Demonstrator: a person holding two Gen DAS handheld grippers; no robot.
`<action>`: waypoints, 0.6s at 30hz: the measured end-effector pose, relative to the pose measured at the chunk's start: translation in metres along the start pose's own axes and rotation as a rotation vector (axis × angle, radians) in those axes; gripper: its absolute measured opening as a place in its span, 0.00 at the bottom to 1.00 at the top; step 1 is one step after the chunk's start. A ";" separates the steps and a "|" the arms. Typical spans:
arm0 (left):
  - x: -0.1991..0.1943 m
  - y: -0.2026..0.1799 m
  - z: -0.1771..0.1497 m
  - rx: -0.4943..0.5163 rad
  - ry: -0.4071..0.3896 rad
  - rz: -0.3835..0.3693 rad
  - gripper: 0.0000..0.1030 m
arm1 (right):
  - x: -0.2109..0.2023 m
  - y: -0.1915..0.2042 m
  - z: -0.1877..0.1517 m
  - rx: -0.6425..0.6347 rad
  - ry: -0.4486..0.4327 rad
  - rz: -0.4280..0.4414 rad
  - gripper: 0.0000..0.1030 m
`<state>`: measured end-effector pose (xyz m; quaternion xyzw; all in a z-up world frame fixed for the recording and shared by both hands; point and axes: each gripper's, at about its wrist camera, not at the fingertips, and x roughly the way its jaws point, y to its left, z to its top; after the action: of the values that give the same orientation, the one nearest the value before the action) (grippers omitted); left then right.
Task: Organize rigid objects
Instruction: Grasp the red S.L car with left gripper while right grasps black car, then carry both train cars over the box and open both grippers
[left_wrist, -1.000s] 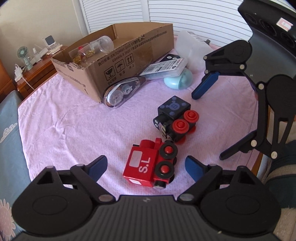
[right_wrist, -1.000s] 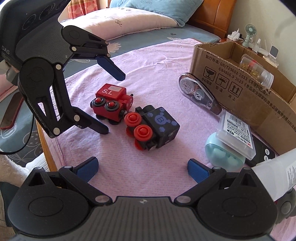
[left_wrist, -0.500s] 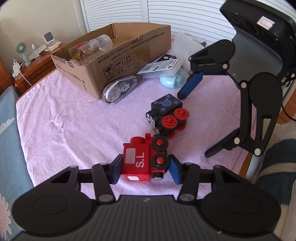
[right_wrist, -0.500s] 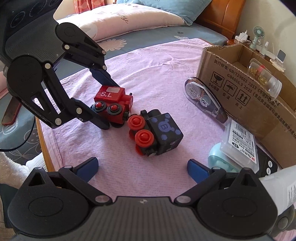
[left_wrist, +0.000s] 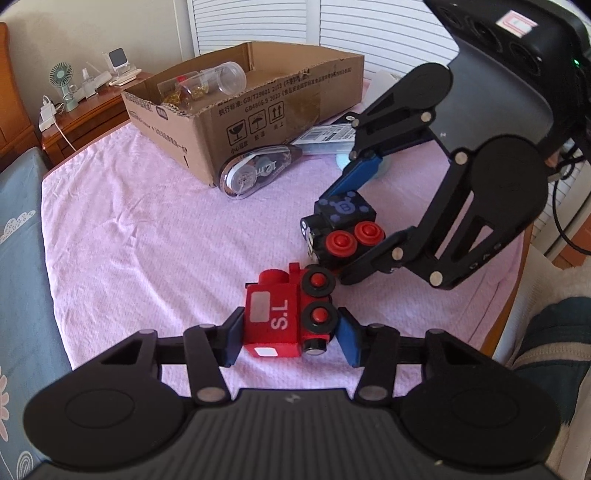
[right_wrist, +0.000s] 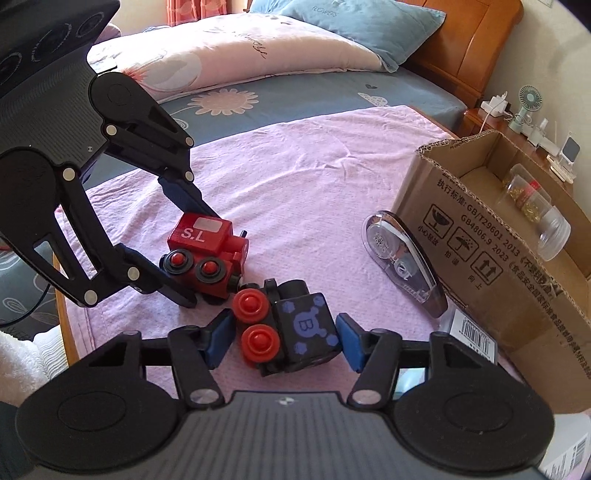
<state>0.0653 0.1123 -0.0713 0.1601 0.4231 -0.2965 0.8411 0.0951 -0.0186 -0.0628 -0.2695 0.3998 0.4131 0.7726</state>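
A red toy train engine marked "S.L" (left_wrist: 280, 317) lies on the pink cloth. My left gripper (left_wrist: 290, 338) is shut on it, one pad on each side; it also shows in the right wrist view (right_wrist: 203, 245). A black toy block with red wheels and a blue "B" (right_wrist: 295, 328) lies just beside it. My right gripper (right_wrist: 282, 341) straddles this block, its pads close to both sides with small gaps showing. The block also shows in the left wrist view (left_wrist: 341, 229).
An open cardboard box (left_wrist: 280, 99) holding clear plastic jars (left_wrist: 207, 83) stands behind. A clear tape dispenser (left_wrist: 255, 171) leans at its front, also in the right wrist view (right_wrist: 402, 262). A labelled plastic case (right_wrist: 476, 339) lies by the box. Bed and pillows (right_wrist: 258, 44) lie beyond.
My left gripper has closed onto the red engine. My right gripper has moved down around the black block and narrowed its jaws.
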 end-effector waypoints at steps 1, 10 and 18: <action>0.000 -0.001 0.000 -0.014 0.001 0.009 0.49 | -0.002 0.003 -0.002 0.010 -0.003 -0.022 0.56; -0.001 -0.013 -0.001 -0.149 -0.005 0.066 0.47 | -0.011 0.029 -0.014 0.150 -0.001 -0.165 0.55; -0.004 -0.028 -0.002 -0.184 0.008 0.134 0.47 | -0.023 0.026 -0.030 0.279 0.038 -0.199 0.54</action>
<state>0.0442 0.0932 -0.0702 0.1112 0.4401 -0.1990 0.8685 0.0534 -0.0376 -0.0623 -0.2056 0.4393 0.2699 0.8318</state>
